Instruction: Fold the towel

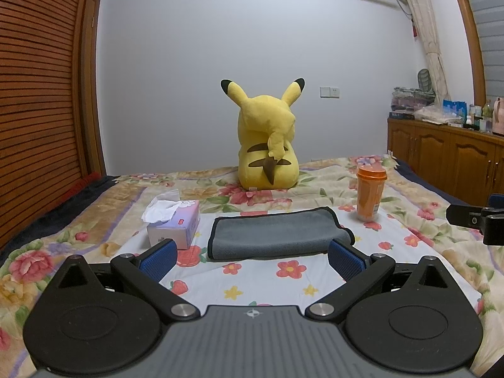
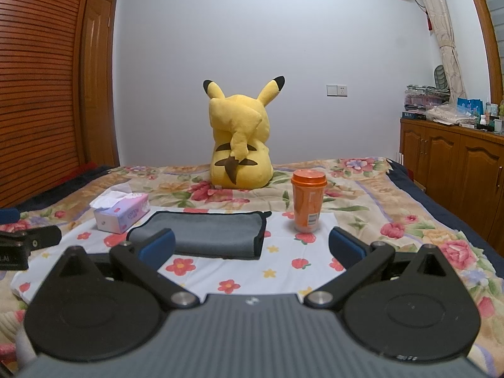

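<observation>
A grey towel [image 1: 277,234] with a dark hem lies folded in a flat rectangle on a white flowered cloth [image 1: 261,280] on the bed. It also shows in the right wrist view [image 2: 208,231]. My left gripper [image 1: 252,256] is open and empty, just in front of the towel's near edge. My right gripper [image 2: 252,245] is open and empty, in front of the towel's right end. Neither touches the towel. The right gripper's side shows at the left view's right edge [image 1: 475,219], and the left gripper's side at the right view's left edge [image 2: 28,239].
A tissue box [image 1: 174,225] stands left of the towel and an orange lidded cup [image 1: 370,193] to its right. A yellow plush toy [image 1: 267,145] sits behind on the floral quilt. A wooden cabinet [image 1: 447,154] stands at the right, a slatted wardrobe [image 1: 37,94] at the left.
</observation>
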Demonstrator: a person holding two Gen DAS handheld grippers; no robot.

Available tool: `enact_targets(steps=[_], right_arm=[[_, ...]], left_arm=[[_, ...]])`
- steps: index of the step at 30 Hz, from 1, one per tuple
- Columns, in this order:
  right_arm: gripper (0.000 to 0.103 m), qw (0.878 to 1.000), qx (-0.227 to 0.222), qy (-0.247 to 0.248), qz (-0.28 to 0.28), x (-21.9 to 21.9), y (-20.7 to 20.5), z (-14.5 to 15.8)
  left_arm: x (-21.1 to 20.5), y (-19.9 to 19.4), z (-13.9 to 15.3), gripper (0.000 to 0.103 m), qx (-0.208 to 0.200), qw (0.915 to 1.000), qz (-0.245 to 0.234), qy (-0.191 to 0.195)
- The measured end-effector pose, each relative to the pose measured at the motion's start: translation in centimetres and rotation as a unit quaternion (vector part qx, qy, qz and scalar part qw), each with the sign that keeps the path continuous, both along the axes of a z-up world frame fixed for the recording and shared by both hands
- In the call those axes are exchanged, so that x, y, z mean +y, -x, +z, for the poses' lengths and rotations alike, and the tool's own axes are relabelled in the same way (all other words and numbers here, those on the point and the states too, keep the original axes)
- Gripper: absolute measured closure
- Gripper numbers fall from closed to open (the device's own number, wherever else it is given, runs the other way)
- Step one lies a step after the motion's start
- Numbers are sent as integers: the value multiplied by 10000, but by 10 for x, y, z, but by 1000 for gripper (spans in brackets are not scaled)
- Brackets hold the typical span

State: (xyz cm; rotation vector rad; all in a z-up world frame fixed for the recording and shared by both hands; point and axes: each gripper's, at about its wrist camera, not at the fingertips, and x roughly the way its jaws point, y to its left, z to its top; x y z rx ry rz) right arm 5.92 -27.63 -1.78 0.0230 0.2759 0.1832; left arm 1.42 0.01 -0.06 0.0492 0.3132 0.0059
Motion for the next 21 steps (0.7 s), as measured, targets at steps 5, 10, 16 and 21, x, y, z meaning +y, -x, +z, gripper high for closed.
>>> enact_targets(steps=[5,10,16,21], right_arm=[[0,10000,-3,0,4,0,0,0],[0,10000,0,-2,0,0,0,0],[0,10000,-2,-2,0,0,0,0],[0,10000,-2,-4,0,0,0,0]], left_arm=[[-1,0,0,0,1,10000,2,-3],[-1,0,0,0,1,10000,2,-3],[-1,0,0,0,2,10000,4,-5],[-2,0,0,0,2,10000,2,-11]])
